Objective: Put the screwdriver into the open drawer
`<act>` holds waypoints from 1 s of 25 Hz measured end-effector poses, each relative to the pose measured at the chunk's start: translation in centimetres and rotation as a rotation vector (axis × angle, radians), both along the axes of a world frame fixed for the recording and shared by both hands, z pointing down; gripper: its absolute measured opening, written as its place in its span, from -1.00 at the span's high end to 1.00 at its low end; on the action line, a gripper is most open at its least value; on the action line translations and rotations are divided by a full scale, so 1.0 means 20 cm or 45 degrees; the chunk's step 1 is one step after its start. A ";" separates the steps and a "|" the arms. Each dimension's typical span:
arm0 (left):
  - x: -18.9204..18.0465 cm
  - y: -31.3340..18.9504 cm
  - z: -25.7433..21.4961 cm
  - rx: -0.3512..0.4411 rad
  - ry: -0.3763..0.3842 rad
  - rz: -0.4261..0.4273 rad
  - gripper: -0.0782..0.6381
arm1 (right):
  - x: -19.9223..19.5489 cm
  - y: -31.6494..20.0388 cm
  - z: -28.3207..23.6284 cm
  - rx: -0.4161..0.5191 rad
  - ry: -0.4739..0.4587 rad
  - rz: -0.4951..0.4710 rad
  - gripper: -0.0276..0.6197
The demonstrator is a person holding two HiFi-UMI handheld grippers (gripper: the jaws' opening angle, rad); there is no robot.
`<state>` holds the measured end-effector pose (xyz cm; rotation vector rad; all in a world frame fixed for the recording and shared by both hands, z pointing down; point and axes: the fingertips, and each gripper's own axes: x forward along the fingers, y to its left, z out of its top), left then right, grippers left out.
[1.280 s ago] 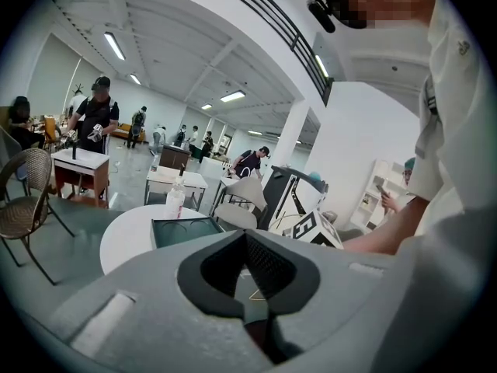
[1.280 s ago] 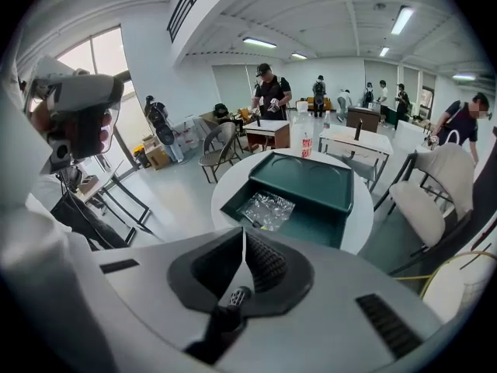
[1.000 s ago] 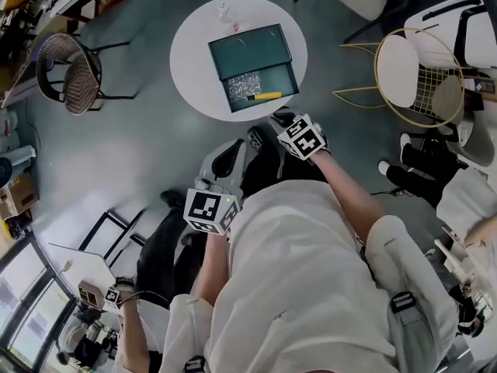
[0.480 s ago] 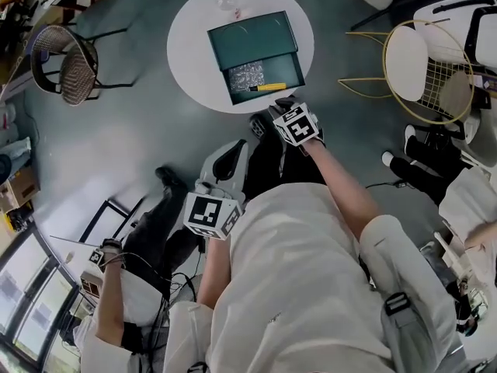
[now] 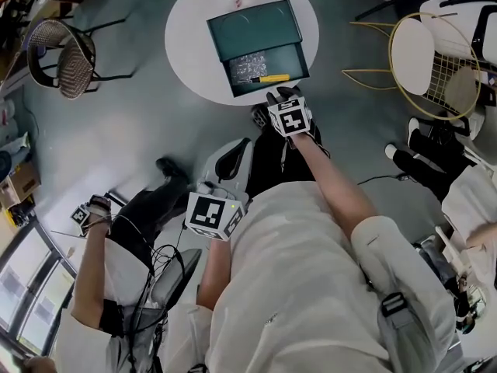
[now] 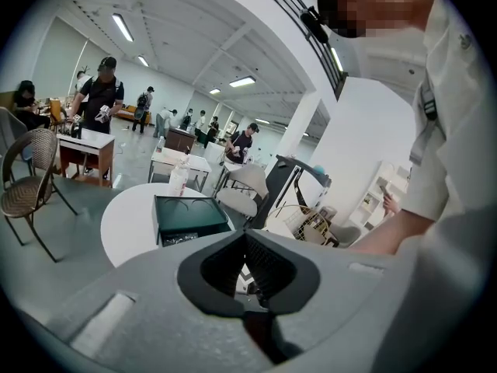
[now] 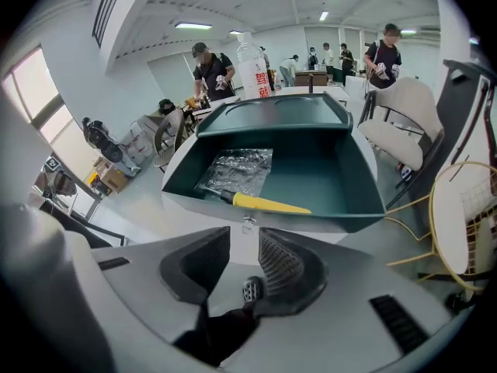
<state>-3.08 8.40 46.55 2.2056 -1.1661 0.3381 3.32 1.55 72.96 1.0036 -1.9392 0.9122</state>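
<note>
Table: a round white table [image 5: 186, 49] carries a dark green box [image 5: 252, 29], whose open drawer [image 5: 297, 61] reaches toward the table's near edge.
Screwdriver: the screwdriver [image 7: 268, 204] lies inside the drawer, along its front wall, with the yellow handle toward the drawer's right side.
Screwdriver tip: the dark shaft runs left against a crinkled clear bag [image 7: 237, 169]; its tip is hard to make out there.
Right gripper: the right gripper [image 7: 245, 235] is just short of the table's near edge, pointing down at the drawer front. Its jaws have just been opening and now stand apart with nothing between them; the screwdriver is clear of them.
Right gripper from above: in the head view its marker cube covers most of the jaws.
Left gripper: the left gripper [image 6: 245, 243] is held low by the person's body, well back from the table, pads together on nothing.
Left gripper view: its own body cuts off the drawer's front, so the screwdriver does not show there.
Far edge: a clear bottle [image 7: 250, 68] stands behind the box; its top is cut off.
</note>
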 end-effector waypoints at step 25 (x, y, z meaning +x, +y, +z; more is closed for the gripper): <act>-0.05 0.06 0.02 -0.020 0.007 -0.040 0.75 | -0.01 -0.03 0.04 0.001 -0.025 0.046 0.69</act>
